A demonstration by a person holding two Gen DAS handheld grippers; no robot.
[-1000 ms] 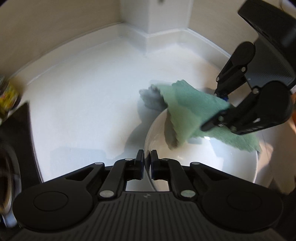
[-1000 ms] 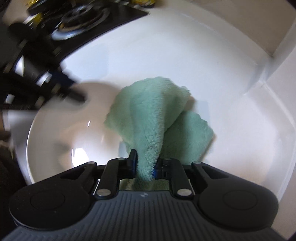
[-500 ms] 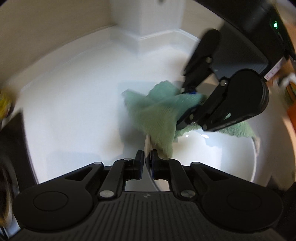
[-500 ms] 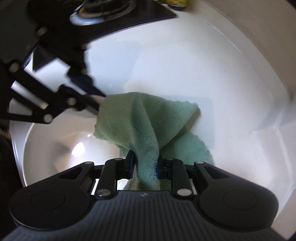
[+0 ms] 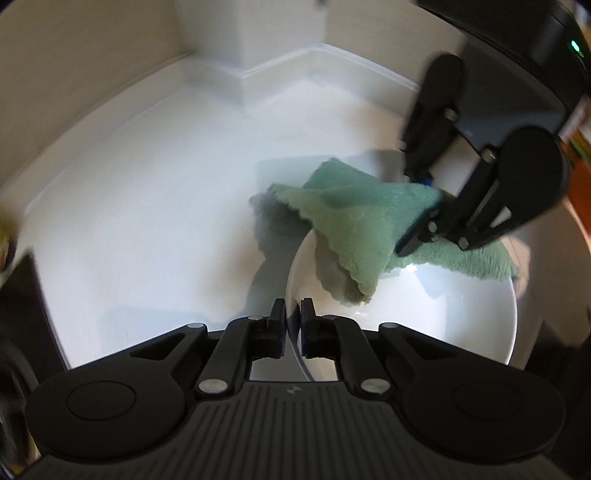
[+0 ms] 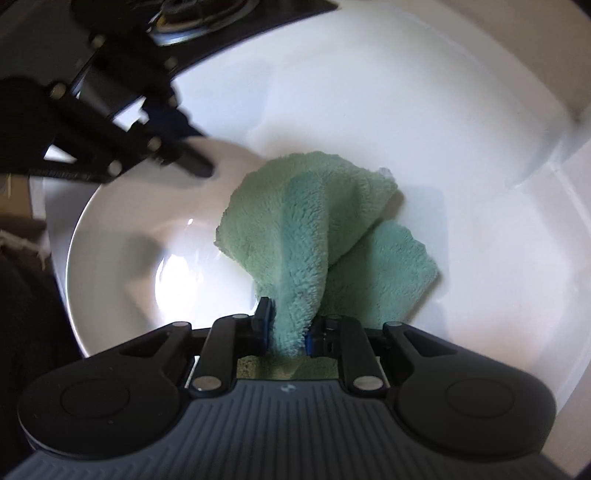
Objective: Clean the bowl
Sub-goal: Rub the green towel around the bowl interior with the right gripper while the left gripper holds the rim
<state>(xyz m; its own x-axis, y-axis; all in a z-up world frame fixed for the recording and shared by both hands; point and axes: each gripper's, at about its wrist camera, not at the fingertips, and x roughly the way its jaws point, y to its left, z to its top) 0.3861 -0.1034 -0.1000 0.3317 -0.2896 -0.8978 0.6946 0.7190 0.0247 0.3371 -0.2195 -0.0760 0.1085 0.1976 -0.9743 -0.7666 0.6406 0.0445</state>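
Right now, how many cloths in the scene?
1. A single green cloth, folded over itself, draped over the far rim of the white bowl and clamped in the right gripper. No others show, though the grippers block part of each view.

Beyond the white bowl point(image 6: 122, 258), the left gripper point(image 6: 201, 166) shows only as a dark motion-blurred shape, its fingertip contact with the rim unclear. The stove burner point(image 6: 199, 14) behind it is cut by the top edge. The green cloth point(image 6: 306, 236) hides the bowl's far rim and part of its floor.
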